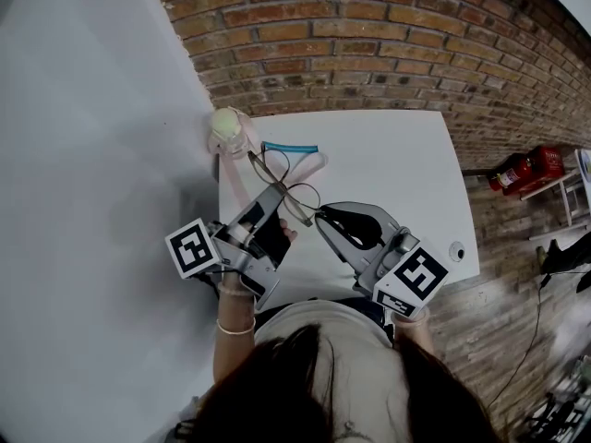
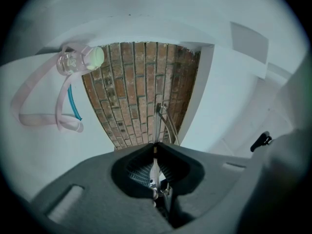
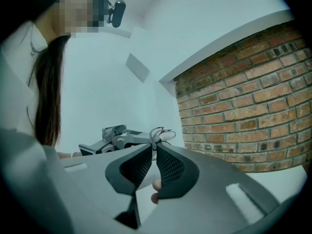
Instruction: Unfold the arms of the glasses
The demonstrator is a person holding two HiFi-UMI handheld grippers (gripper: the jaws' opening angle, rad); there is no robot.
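Note:
Both grippers hold the thin wire-framed glasses (image 1: 299, 197) in the air over the near part of the white table (image 1: 397, 164). My left gripper (image 1: 280, 192) is shut on the frame from the left, and one thin arm of the glasses sticks out past its jaws toward the brick wall. In the left gripper view the jaws (image 2: 155, 147) pinch a thin metal part while the glasses (image 2: 165, 121) run on upward. My right gripper (image 1: 320, 216) is shut on the other side. In the right gripper view its jaws (image 3: 154, 145) meet on the glasses (image 3: 163, 132), with the left gripper (image 3: 117, 136) just beyond.
A pale pink strap (image 1: 235, 169) with a clear piece and a green ball (image 1: 226, 123) lies at the table's far left corner, next to a teal cord (image 1: 289, 147). A small white round object (image 1: 456, 250) sits near the right edge. The brick wall (image 1: 369, 35) rises behind the table, and a red extinguisher (image 1: 524, 170) stands on the floor.

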